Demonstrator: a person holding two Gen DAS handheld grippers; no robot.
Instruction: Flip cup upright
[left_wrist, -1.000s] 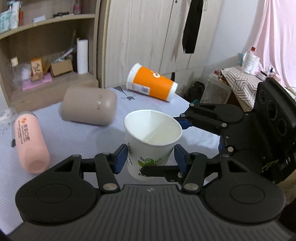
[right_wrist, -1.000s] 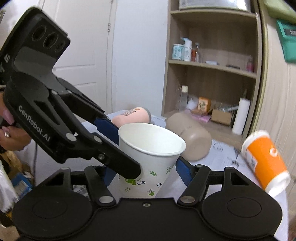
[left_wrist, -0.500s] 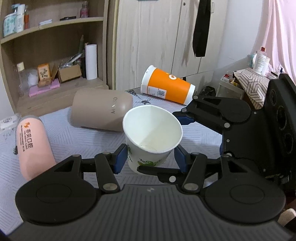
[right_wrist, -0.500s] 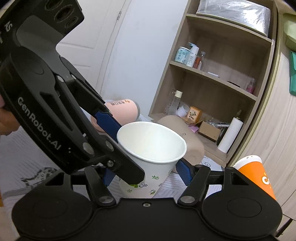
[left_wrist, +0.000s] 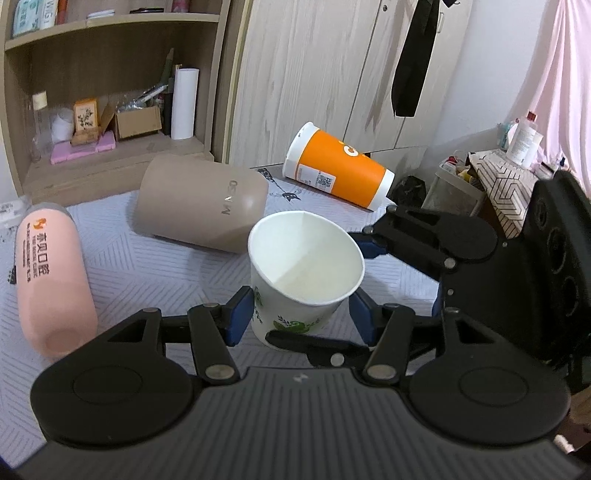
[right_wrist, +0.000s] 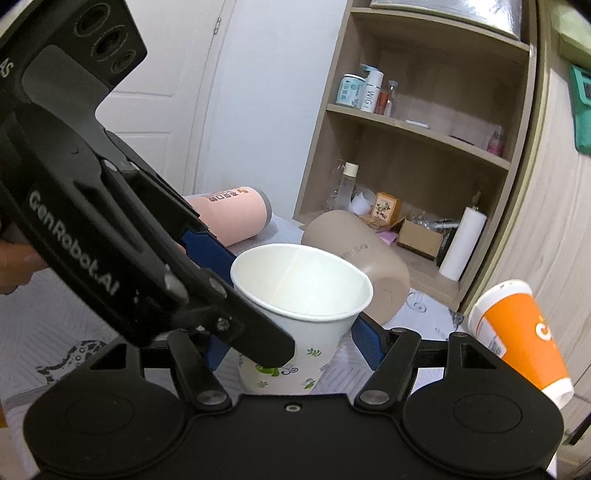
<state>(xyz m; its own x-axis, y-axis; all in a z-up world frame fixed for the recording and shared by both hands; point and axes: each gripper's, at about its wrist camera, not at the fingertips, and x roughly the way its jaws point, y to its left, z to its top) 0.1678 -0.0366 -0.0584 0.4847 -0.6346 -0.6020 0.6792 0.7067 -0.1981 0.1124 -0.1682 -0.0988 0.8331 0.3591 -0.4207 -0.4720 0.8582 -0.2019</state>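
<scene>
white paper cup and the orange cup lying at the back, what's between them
In the left wrist view, the right gripper's upper finger crosses the near part of the stretch from the white paper cup to the orange cup; otherwise only patterned tablecloth.

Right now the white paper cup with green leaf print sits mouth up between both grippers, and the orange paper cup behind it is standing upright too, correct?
Not quite. The orange paper cup is lying on its side on the table, as the left wrist view shows. The rest holds: the white paper cup with green leaf print is mouth up between the left gripper and the right gripper.
</scene>
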